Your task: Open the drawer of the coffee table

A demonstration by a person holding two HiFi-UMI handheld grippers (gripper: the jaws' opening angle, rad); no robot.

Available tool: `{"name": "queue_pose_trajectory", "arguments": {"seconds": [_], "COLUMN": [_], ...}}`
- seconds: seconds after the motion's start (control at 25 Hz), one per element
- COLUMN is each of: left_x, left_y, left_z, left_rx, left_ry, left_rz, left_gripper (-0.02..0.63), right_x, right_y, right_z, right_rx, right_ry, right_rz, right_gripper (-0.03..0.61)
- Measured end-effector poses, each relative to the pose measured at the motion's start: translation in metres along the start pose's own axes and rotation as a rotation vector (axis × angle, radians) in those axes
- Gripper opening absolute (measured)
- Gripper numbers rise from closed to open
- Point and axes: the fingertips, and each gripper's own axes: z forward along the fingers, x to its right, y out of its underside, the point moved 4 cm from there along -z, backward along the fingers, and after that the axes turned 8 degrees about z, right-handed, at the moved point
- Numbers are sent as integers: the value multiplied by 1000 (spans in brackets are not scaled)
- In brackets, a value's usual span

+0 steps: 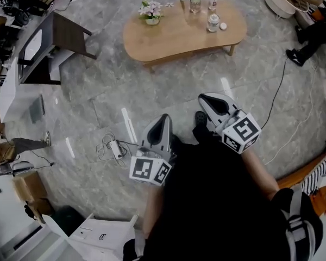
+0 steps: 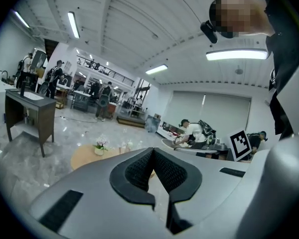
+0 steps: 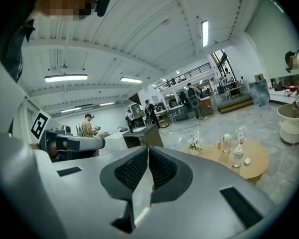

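At the far left a dark desk (image 1: pixel 60 39) stands on the grey floor (image 1: pixel 98 91); nearer the person, a white adapter with a coiled cable (image 1: pixel 114 147) lies on that floor; just right of it the left claw (image 1: pixel 164 119) is held out in front of the person's dark-clothed body, its two jaws pressed together with nothing between them, as the left gripper view shows (image 2: pixel 153 153); beside it, a little farther forward, the right claw (image 1: pixel 205 99) is likewise closed tight and empty (image 3: pixel 148 151); both point toward the coffee table (image 1: pixel 179 39), which stands well apart from them across bare floor, at the top centre of the head view; its light wooden tabletop carries, from left to right, a pot of pale flowers (image 1: pixel 151 11), a glass jar (image 1: pixel 195 3), a clear bottle (image 1: pixel 212 0) and a small white object (image 1: pixel 223 26); the drawer cannot be made out from above.
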Motion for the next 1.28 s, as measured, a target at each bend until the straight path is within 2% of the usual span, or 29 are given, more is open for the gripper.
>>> {"name": "queue_pose_trajectory", "arguments": {"seconds": [0.28, 0.52, 0.72, 0.96, 1.08, 1.28], "left_x": [-13, -50, -85, -132, -156, -189], "left_y": [15, 26, 4, -29, -38, -35], "left_z": [-2, -5, 22, 60, 72, 91], "left_rx": [-73, -72, -34, -12, -23, -43], "left_ry": [-66, -51, 17, 148, 184, 254], "left_rz": [-56, -63, -40, -6, 18, 25], "left_gripper": [12, 12, 12, 12, 12, 12], "right_x": [20, 9, 9, 16, 16, 17], "right_y": [18, 22, 0, -36, -41, -22], "right_z": [17, 42, 61, 92, 115, 136], "right_rx": [-75, -73, -49, 8, 7, -35], "right_ry": [-17, 8, 59, 172, 198, 279], "right_rz": [71, 42, 9, 0, 16, 66], "right_gripper": [14, 14, 14, 17, 66, 122]}}
